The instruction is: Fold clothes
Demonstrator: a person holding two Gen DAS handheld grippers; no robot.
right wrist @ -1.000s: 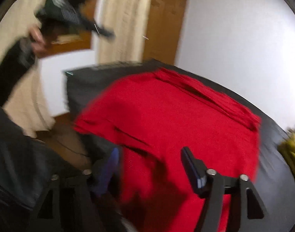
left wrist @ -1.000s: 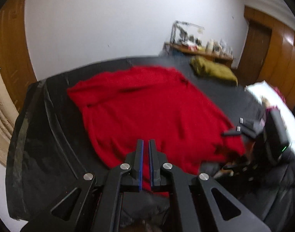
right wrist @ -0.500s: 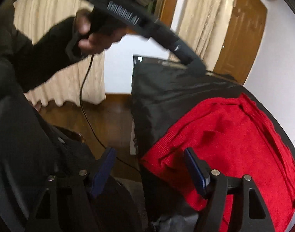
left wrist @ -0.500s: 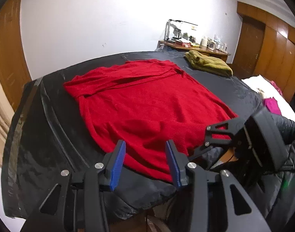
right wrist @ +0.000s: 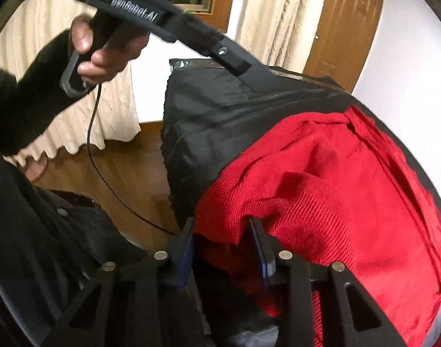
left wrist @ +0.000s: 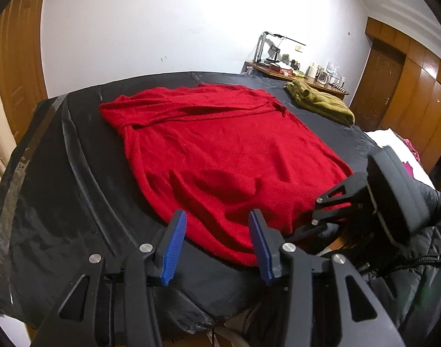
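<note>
Red sweater (left wrist: 220, 156) was spread flat on the black sheet (left wrist: 64, 173) that covered the bed, with its sleeves folded across the far part near the white wall. The near hem of it reached the edge of the bed on your side and hung a little over it.

Your left gripper (left wrist: 217, 243) was over the near edge of the bed, and its two blue pads (left wrist: 174, 245) stood wide apart. Nothing was between them; the hem of the sweater lay just beyond the tips. In the right wrist view you held this tool with your left hand (right wrist: 104, 49) by its black handle, and a thin cable (right wrist: 104, 156) hung down from it toward the wooden floor (right wrist: 119, 156).

Your right gripper (right wrist: 220, 245) was at the right corner of the hem. Its fingers were apart, and the ribbed edge of the sweater sat between them, but I cannot tell if either pad touched the cloth. In the left wrist view this gripper showed at the right side, just beside the hem.

Far on the bed, well apart from the red one, an olive green garment (left wrist: 321, 104) lay folded. Behind it stood a wooden desk (left wrist: 295, 75) with small things on it. Cream curtains (right wrist: 278, 14) hung beside a wooden door (right wrist: 345, 29).
</note>
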